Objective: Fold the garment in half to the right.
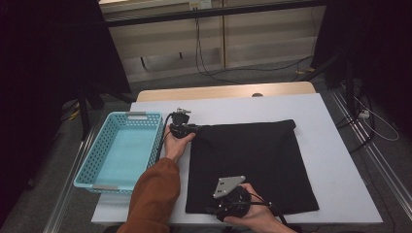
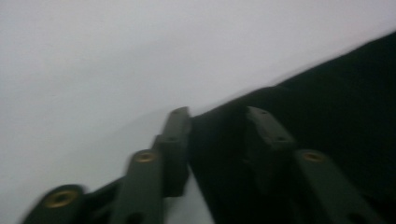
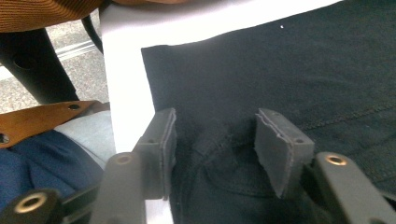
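While the black cloth (image 1: pixel 252 165) lies flat on the tabletop (image 1: pixel 335 160), right of the empty basket (image 1: pixel 121 148), both grips on it look incomplete. The left hand-held gripper (image 2: pixel 217 116) sits at the cloth's far left corner, jaws spread astride the edge, one pad on bare tabletop and one over the fabric; it pinches nothing yet. The right hand-held gripper (image 3: pixel 215 126) stands at the near left part of the cloth, jaws apart with a raised fold between them; the pads (image 3: pixel 275 144) do not visibly press it.

Risks, as judged:
- Left jaws closing on the hem alone may catch one layer or slip off, leaving the corner behind.
- Right jaws may pinch only the bunched ridge, so the fabric pulls free under tension.
- Uneven lifting would drag the cloth askew toward the tabletop's near edge.
- The left cable (image 1: pixel 163 138) runs beside the basket and could snag it.
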`<state>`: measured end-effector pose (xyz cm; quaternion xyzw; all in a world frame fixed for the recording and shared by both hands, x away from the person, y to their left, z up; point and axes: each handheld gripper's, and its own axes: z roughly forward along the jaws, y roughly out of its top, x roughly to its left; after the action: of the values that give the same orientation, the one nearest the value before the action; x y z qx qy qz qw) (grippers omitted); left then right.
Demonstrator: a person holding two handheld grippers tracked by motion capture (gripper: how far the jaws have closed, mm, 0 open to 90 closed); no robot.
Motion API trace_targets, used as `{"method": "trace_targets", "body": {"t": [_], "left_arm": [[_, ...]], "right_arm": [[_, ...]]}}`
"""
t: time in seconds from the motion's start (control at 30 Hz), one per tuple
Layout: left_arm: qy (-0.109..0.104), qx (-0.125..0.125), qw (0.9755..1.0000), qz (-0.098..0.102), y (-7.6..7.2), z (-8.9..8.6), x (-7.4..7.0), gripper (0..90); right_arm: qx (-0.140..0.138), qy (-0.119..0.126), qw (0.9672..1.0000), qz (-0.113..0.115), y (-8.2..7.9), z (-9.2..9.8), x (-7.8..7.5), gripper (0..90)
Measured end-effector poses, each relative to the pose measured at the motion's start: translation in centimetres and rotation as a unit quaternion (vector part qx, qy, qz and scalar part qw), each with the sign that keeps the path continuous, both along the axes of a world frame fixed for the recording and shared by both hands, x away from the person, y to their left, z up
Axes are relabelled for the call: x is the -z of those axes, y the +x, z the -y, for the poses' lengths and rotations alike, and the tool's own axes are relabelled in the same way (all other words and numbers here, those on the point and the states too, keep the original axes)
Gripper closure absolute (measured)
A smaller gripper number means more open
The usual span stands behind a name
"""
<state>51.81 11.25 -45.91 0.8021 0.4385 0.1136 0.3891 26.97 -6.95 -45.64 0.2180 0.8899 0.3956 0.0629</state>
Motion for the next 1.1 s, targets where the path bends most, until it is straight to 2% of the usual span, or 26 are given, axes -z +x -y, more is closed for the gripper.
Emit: {"method": "trace_targets", "body": {"t": [0.1,0.17,0.33,0.53,0.7,0.8,0.93,1.1], "left_arm": [[-0.021,0.011,0.9996,-0.013,-0.1,0.0,0.2,82.7],[-0.018,0.014,0.9996,-0.014,-0.1,0.1,0.1,84.9],[-0.023,0.007,0.9996,-0.013,-0.1,0.1,-0.1,86.1],[-0.034,0.0,0.9994,-0.007,-0.2,0.1,-0.4,86.1],[-0.04,-0.004,0.9992,-0.005,-0.2,-0.2,-0.6,86.1],[-0.043,-0.006,0.9991,-0.003,-0.3,-0.3,-0.8,86.0],[-0.05,-0.009,0.9987,-0.002,-0.2,-0.4,-0.9,86.0],[-0.05,-0.011,0.9987,-0.001,-0.3,-0.3,-1.1,86.1]], "right_arm": [[-0.001,0.0,1.0,0.003,-0.1,-0.3,-0.1,42.5],[-0.001,0.002,1.0,0.003,-0.1,-0.6,-0.2,41.4],[-0.009,0.007,0.9999,0.007,0.0,-1.9,-0.6,38.6],[-0.027,0.007,0.9996,0.009,0.3,-4.3,-0.7,40.0],[-0.039,-0.005,0.9991,0.014,0.3,-6.2,-0.5,40.6],[-0.041,-0.016,0.9989,0.015,0.2,-6.6,-0.4,38.7],[-0.033,-0.026,0.9989,0.022,0.0,-6.7,-0.1,44.8],[-0.016,-0.033,0.9992,0.018,0.0,-6.8,-0.2,58.0]]}}
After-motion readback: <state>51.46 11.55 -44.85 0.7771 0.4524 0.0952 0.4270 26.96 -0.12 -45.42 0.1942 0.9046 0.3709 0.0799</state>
